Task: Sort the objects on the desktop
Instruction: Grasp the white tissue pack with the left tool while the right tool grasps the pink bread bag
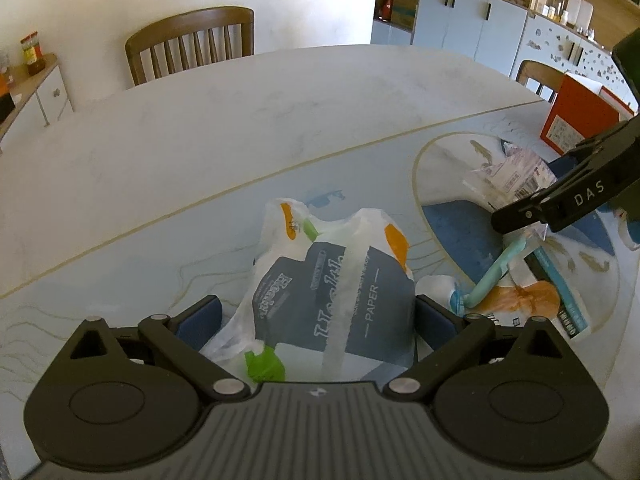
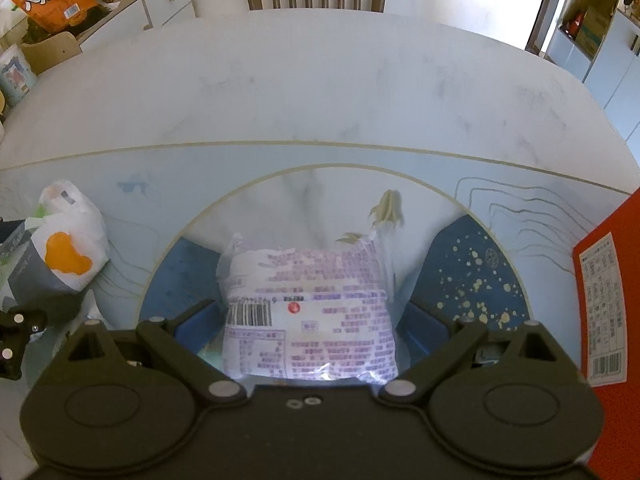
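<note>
**Both tools loaded — mid-sort, carry and place came next**

My left tool was clenched on the tissue pack — the grey "PAPER" pack in its white, orange and green wrapper sat squarely between the two blue pads, filling the gap. It was over the pale blue band of the surface, left of the round inlay.

My right tool had the purple-print packet between its pads, barcode side up, over the blue part of the inlay. Pads looked pressed to the film on both sides, so I read it as gripped, though I could not tell if it was lifted or only resting on the surface.

Unsorted bits were near the right tool in the left view: a teal toothbrush lying on flat packaging, and a red box at the far right edge.

My read: pick step done on both sides, transport pending. No bin or target zone showed in either view, so the next move called for finding the drop spot first. Both wrappers looked soft and slippery — I'd have kept the squeeze steady and the two tools apart while moving.
</note>
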`<state>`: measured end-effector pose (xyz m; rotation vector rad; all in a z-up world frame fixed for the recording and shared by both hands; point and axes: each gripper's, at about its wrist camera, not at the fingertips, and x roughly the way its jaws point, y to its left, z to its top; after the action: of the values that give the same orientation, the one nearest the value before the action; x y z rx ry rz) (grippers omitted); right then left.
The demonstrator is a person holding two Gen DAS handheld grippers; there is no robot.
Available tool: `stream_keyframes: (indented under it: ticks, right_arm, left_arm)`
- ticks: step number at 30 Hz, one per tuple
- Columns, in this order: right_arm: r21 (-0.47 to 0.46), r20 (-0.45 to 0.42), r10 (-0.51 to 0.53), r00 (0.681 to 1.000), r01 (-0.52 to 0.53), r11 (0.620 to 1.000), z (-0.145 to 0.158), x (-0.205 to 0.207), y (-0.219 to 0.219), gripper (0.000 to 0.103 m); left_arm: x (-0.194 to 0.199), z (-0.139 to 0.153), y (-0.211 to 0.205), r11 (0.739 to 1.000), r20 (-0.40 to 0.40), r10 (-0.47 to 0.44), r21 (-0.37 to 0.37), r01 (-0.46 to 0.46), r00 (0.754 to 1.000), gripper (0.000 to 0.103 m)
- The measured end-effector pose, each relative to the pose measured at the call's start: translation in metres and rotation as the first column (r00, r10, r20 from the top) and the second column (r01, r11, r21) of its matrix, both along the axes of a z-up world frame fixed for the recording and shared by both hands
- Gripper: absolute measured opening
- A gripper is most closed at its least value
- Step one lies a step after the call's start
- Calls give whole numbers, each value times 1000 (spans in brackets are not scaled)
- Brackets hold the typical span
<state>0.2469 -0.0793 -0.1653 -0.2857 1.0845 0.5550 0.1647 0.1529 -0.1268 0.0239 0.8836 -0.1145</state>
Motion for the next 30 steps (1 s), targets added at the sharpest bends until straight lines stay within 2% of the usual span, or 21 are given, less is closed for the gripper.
stream_keyframes:
  ticks: [6, 12, 19, 22, 30]
  right_arm:
    - [-7, 11, 10, 1000, -10, 1000, -1, -1, 1, 93]
    - [-12, 17, 7, 1000, -7, 1000, 2, 0, -1, 83]
    - [-14, 17, -6, 1000, 6, 1000, 8, 1, -7, 74]
    - [-21, 27, -7, 1000, 7, 1000, 11, 0, -10, 72]
    - [9, 36, -3, 999, 3, 1000, 29, -6, -22, 72]
  left_arm:
    - [1, 0, -4, 999, 3, -8, 34, 8, 1000, 92]
    - [2, 4, -3, 999, 8, -5, 35, 5, 1000, 77]
    - [3, 9, -6, 999, -7, 1, 39, -1, 1000, 65]
    - [3, 11, -6, 999, -9, 11, 38, -10, 1000, 61]
    - [0, 25, -8, 999, -10, 34, 41, -34, 999, 61]
